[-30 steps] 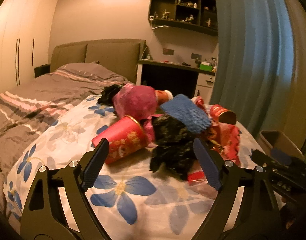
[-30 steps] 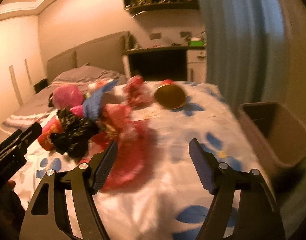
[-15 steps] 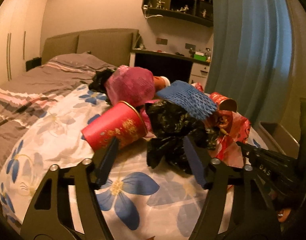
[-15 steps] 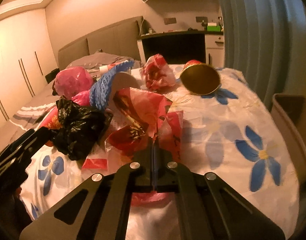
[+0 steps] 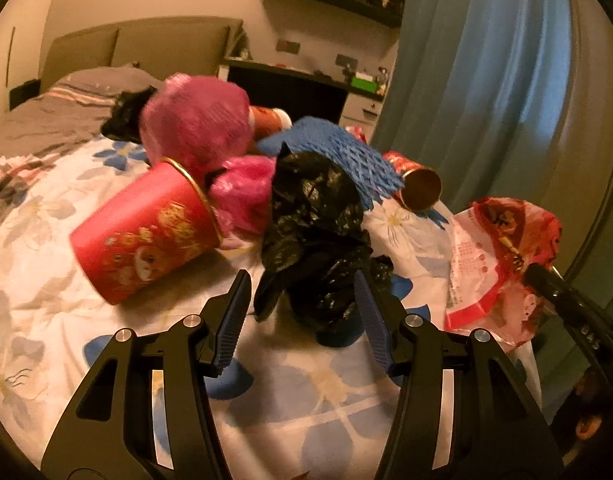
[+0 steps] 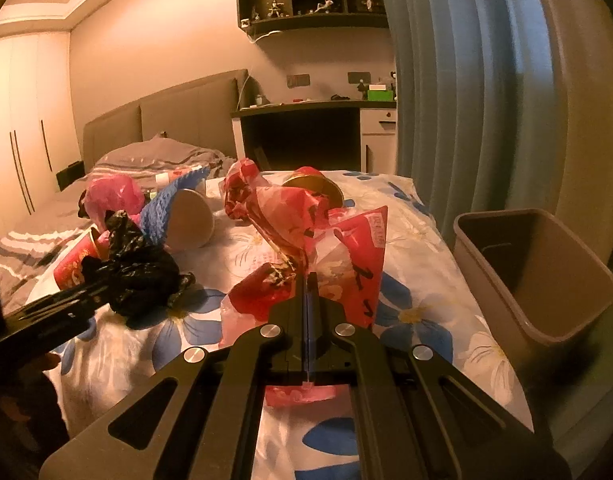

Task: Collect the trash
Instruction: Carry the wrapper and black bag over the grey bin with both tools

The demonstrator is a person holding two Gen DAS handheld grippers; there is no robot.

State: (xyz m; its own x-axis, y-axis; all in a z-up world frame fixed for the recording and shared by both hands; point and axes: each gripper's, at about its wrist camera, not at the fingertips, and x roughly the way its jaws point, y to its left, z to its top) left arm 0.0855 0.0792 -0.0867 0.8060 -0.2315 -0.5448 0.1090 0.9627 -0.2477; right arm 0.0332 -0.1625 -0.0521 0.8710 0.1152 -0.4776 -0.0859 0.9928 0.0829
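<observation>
Trash lies heaped on the flower-print bedspread (image 5: 306, 400). My left gripper (image 5: 302, 280) reaches around the lower end of a crumpled black plastic bag (image 5: 314, 232). Its jaws are closing with the bag between them, and a small gap shows at the left pad. My right gripper (image 6: 307, 280) is shut on a red printed plastic wrapper (image 6: 330, 240), which stands up from its fingertips. In the left wrist view that wrapper (image 5: 502, 248) hangs at the right.
Behind the black bag lie a red paper cup (image 5: 146, 232), a pink net bag (image 5: 194, 128), a blue foam net (image 5: 334, 152) and a gold-ended can (image 5: 420, 190). A grey-brown bin (image 6: 546, 248) stands off the bed's right edge, by the blue curtain (image 6: 466, 100).
The right gripper shut on the red wrapper and drew it up off the bedspread. The left gripper came closer to the black bag and narrowed its jaws around it.
</observation>
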